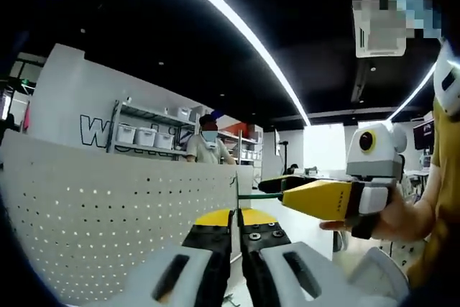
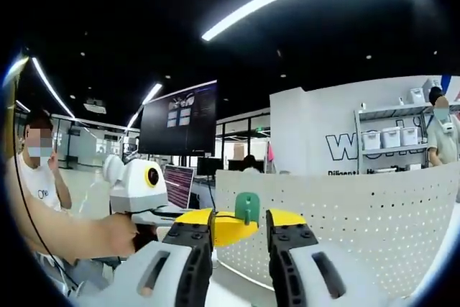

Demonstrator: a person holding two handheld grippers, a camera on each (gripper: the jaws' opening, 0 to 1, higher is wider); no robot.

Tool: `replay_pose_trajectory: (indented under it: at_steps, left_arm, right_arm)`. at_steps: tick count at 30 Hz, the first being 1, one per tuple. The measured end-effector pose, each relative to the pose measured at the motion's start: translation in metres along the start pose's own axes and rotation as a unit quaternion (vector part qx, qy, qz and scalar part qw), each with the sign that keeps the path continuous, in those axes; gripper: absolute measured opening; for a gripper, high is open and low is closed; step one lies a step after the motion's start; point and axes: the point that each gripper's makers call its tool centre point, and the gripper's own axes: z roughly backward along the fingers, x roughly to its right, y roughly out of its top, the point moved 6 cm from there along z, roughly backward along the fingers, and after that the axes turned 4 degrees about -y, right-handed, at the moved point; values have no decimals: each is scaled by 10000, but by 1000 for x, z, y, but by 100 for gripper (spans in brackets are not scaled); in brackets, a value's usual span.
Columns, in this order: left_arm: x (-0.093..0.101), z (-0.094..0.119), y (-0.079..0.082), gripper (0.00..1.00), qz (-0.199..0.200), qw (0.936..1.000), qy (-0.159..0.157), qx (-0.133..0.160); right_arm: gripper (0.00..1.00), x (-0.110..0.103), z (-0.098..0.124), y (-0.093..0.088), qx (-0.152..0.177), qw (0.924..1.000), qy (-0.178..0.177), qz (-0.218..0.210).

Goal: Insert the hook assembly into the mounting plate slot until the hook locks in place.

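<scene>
Between the jaws of the right gripper [image 2: 239,246] sits a small green hook [image 2: 248,208] on a thin wire stem, its head just above and ahead of the jaw tips. The jaws stand a little apart, and whether they truly pinch the stem I cannot tell from here. Directly beyond them curves the white perforated mounting plate [image 2: 359,213], its holes in neat rows, near the hook but apparently not yet touched by it.

Seen in the left gripper view, the left gripper [image 1: 236,239] has its jaws drawn nearly together, seemingly on the plate's thin edge [image 1: 234,192]; the plate's face spreads away to the left of them. Just beyond the tips and to the right, the right gripper's yellow nose [image 1: 316,199] points in, the green stem [image 1: 260,195] reaching toward that edge.

The hook looks light and springy, liable to twist, so it is best gripped low on the stem. The plate seems stiff sheet, steadied well by its edge.

Far behind stand shelves with white bins [image 1: 145,136].
</scene>
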Motion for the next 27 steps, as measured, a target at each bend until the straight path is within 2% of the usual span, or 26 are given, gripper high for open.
replay_pose_trajectory:
  at_steps: [13,27]
  left_arm:
    - [6,-1,3,2,49,9999,-52,105]
    - [7,0,5,2,49,9999,-62,139]
  right_arm:
    - [13,-2,-2,2,64,9999,-62,137]
    - [9,-3,-3,3,70,9994,-151,288]
